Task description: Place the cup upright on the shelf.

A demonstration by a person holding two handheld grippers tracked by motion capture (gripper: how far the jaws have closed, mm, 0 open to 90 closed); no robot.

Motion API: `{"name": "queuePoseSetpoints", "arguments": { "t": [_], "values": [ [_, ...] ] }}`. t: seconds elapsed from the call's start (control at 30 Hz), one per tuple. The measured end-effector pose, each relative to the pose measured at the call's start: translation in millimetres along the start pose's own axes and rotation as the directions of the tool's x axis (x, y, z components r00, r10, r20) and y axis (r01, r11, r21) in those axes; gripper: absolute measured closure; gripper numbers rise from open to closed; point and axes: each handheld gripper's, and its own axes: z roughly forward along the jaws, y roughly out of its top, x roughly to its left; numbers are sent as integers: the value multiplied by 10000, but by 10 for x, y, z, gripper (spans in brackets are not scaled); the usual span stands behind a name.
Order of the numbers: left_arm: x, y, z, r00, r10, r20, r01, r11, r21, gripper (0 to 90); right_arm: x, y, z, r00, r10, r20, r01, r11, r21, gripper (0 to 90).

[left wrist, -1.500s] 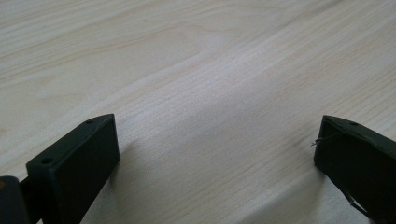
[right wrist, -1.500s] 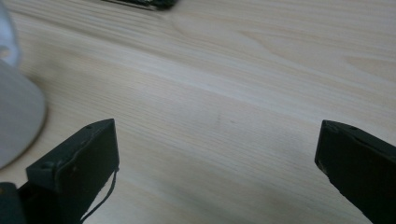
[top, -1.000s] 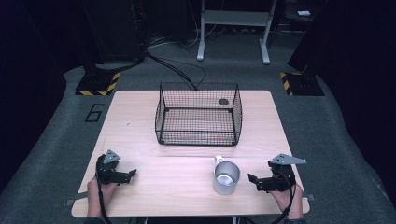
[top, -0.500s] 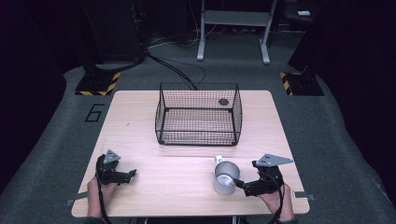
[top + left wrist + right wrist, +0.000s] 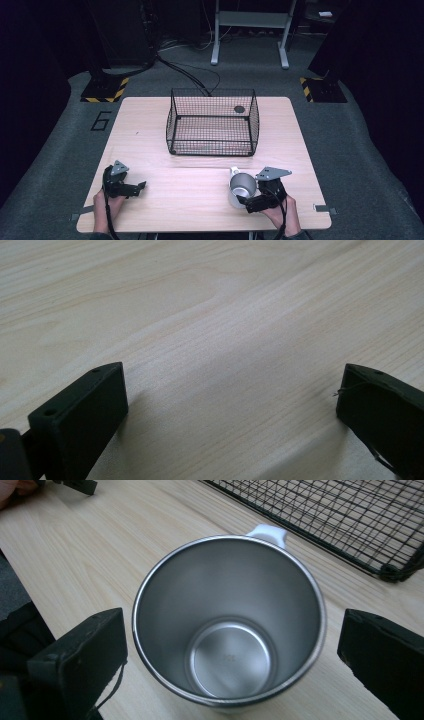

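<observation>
- On the bench [image 5: 165, 145], a pale wood-grain top with rounded corners, a steel cup [image 5: 241, 187] stands upright near the front edge, its long axis vertical and its mouth up.
- Cup: brushed metal, round, tapering to a smaller flat base; a white handle [image 5: 268, 532] points toward the wire basket [image 5: 212, 122].
- Basket: black wire mesh, rectangular, open-topped, at the bench's middle rear, apart from the cup.
- Right gripper [image 5: 254, 200]: jaws spread wide, one on each side of the cup rim in the right gripper view, not clamped on it.
- Compared with 1.0 s ago, the right gripper has moved left, from beside the cup to right up against it.
- Left gripper [image 5: 140, 186]: jaws apart over bare wood, resting at front left, unchanged from the earlier frames.
</observation>
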Motion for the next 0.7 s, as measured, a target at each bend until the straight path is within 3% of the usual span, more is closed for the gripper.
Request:
{"name": "queuePoseSetpoints", "arguments": {
  "t": [0.5, 0.7],
  "values": [
    [0, 0, 0, 10000, 2, -2, -2, 10000, 0, 3, 136, 34, 226, 9956, -482, 806, 435, 9973, 583, 0],
    [0, 0, 0, 10000, -2, -2, 2, 10000, 0, 3, 128, 26, 263, 9959, -346, 837, 303, 9982, 516, 8]
  ]
}}
